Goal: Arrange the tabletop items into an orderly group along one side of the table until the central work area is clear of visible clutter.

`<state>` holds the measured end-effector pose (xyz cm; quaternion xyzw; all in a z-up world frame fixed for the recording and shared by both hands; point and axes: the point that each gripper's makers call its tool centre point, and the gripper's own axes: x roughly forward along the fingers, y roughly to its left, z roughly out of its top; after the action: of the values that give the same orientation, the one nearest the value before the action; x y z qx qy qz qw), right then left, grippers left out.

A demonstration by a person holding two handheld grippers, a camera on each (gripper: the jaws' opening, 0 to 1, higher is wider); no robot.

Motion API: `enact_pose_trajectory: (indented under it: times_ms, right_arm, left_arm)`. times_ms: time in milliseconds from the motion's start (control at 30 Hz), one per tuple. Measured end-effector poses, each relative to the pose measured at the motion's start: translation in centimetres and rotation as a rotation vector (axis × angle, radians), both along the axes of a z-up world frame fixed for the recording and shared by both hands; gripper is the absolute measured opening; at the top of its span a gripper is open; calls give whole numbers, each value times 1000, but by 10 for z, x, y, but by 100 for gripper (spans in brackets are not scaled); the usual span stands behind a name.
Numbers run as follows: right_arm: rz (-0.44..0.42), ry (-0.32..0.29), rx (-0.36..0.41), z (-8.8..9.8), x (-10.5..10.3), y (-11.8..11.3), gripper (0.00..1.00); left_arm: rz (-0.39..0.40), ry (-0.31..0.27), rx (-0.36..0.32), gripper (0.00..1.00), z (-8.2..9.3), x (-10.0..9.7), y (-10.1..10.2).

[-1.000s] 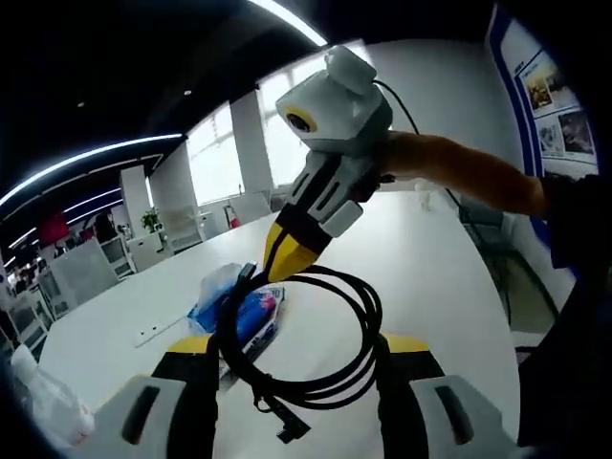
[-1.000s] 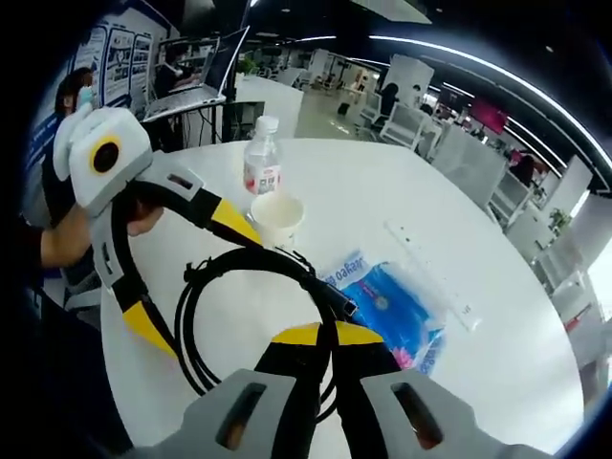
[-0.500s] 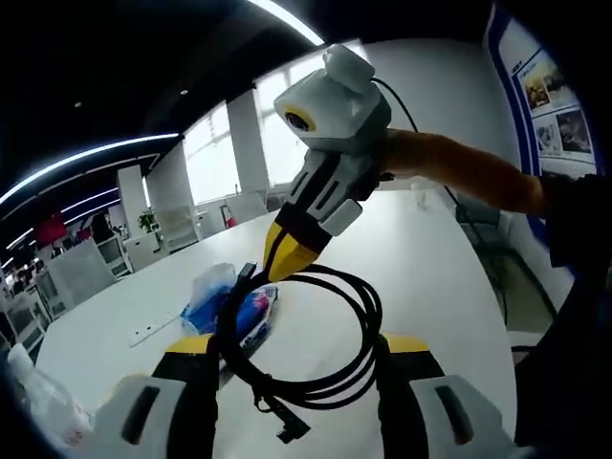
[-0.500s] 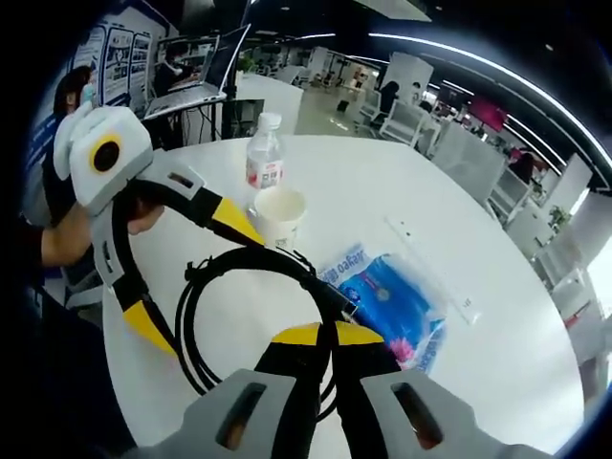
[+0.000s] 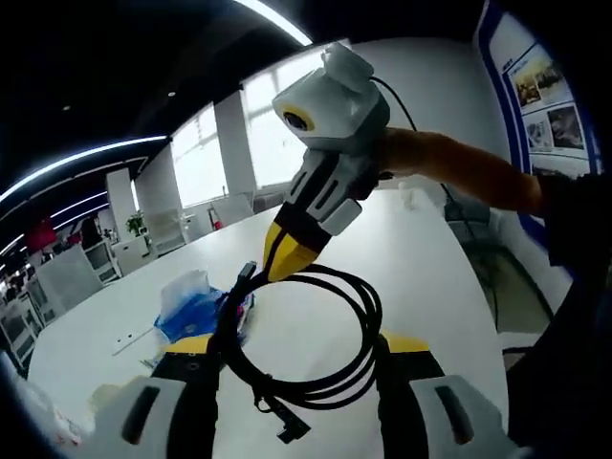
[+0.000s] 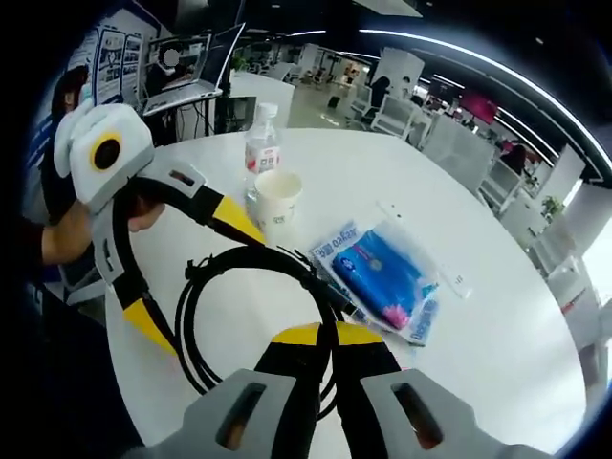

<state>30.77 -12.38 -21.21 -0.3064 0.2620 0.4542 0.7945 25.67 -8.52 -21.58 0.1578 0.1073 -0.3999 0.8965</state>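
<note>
The right gripper [image 6: 323, 337] has its yellow-tipped jaws pressed together on the coiled black cable [image 6: 206, 316], holding the loop up off the white table [image 6: 497, 316]. In the left gripper view that same gripper [image 5: 284, 265] comes in from the right, its tips pinching the top of the cable [image 5: 363, 316], while the coil hangs in front of the left gripper [image 5: 298, 346], whose jaws stand wide apart on either side of it with nothing between them. In the right gripper view the left gripper [image 6: 201, 273] shows open too, one finger above the loop and one below

The task looks to be at an early stage. The cable is lifted but not yet set down anywhere. The other items sit on the table beyond it: a water bottle [image 6: 262, 153] and a paper cup [image 6: 276, 198] just beside each other near the far edge, a blue wipes pack [image 6: 382, 284] close to the middle, and a white strip [image 6: 424, 253], perhaps a power strip, just past the pack. The bottle and cup already form a small pair; the pack and the strip lie apart from them in the central area, and these, with the cable, seem to be what is left to gather along one side
</note>
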Motion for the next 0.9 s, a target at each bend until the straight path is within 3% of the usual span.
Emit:
enact_pose_trajectory:
  times_ms: [367, 667, 833, 900]
  right_arm:
    - [-39, 6, -12, -4, -2, -25, 0]
    - [-39, 14, -10, -5, -4, -25, 0]
    - [-33, 21, -31, -16, -7, -22, 0]
    - [-50, 50, -6, -19, -8, -21, 0]
  left_arm:
    - [-41, 10, 7, 65, -6, -5, -24]
    - [-47, 15, 7, 65, -4, -6, -24]
    - [-54, 37, 14, 64, -12, -9, -25]
    - [-47, 54, 32, 64, -20, -8, -24]
